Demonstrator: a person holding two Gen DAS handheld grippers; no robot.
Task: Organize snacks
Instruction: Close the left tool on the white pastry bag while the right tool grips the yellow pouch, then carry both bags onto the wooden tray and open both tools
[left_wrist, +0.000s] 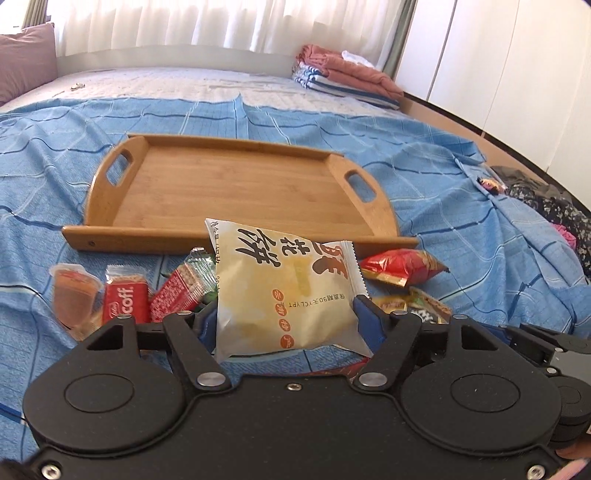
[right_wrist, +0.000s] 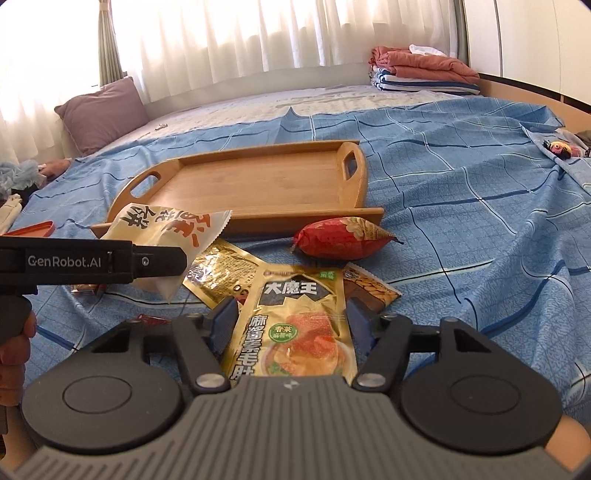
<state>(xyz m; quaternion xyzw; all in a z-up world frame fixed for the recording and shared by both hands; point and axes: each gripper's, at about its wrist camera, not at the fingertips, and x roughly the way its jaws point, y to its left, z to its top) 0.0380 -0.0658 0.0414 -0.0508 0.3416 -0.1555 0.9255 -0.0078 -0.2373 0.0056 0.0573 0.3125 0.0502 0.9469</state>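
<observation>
Snacks lie in a loose heap on the blue bedspread (left_wrist: 461, 221), just in front of the wooden tray (left_wrist: 236, 192), whose floor is bare. The left gripper (left_wrist: 284, 317) points down and forward over the heap and has its blue pads pressed on both sides of a pale cake packet (left_wrist: 284, 295), which stands clear of the cloth, tilted up toward the tray; in the right wrist view that packet (right_wrist: 166, 229) hangs in front of the tray's near rail. The right gripper (right_wrist: 288, 314) also slants down, with a gold pouch (right_wrist: 295, 321) between its partly closed jaws. The left pad meets the pouch's edge; whether the right pad touches it I cannot tell. The pouch lies flat on the bedspread.

Around the left gripper sit a jelly cup (left_wrist: 74, 291), a red Lotus biscuit (left_wrist: 125, 299) and a red wafer pack (left_wrist: 184, 288) to the left, and a red bag (left_wrist: 399, 267) to the right, near the tray's corner. Beside the gold pouch lie a gold sachet (right_wrist: 218, 269) and a brown almond pack (right_wrist: 369, 288), both partly under it.

Farther off, a purple pillow (right_wrist: 103, 114) lies at the left, folded blankets (right_wrist: 424, 70) at the back right, and white curtains (right_wrist: 258, 40) behind the bed.
</observation>
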